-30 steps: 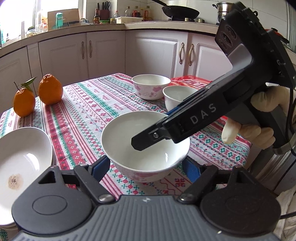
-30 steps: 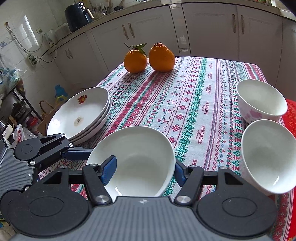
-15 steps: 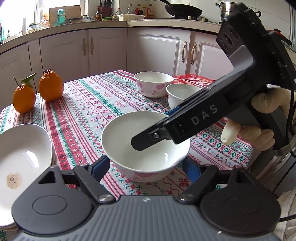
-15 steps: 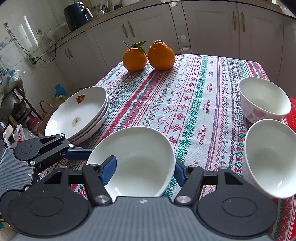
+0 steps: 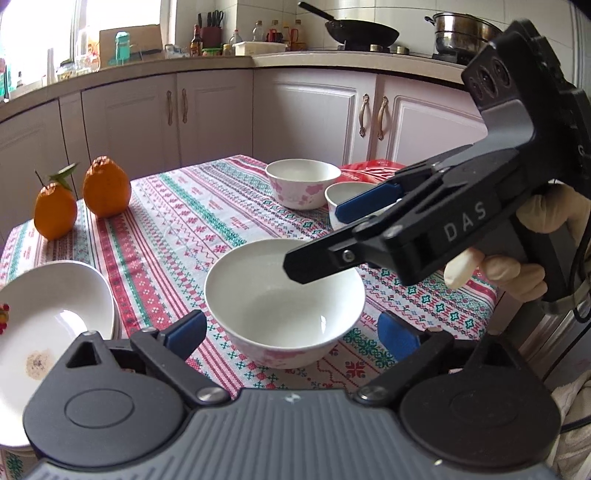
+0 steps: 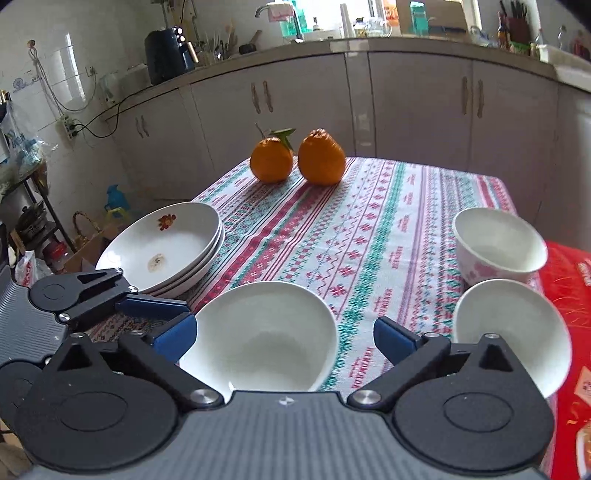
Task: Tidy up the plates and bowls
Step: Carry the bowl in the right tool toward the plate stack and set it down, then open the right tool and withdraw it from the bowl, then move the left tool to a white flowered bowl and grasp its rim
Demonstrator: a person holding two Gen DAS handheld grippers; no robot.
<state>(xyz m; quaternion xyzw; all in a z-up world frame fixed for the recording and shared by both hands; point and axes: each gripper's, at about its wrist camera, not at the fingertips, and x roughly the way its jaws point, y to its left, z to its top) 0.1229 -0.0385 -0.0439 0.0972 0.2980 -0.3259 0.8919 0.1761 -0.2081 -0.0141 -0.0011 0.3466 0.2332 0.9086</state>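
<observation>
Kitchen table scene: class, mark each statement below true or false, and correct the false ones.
1. Two oranges stand side by side on the tablecloth. True.
2. The near bowl is full of soup. False: it is empty.
3. The plates are stacked. True.
4. The right gripper is clamped on the near bowl's rim. False: its jaws are opening and press on nothing.
5. Only one bowl is on the table. False: two more bowls stand beyond it, three in all.

Two oranges (image 6: 297, 158) side by side on patterned tablecloth (image 6: 369, 229), wok (image 5: 360, 31) behind
</observation>
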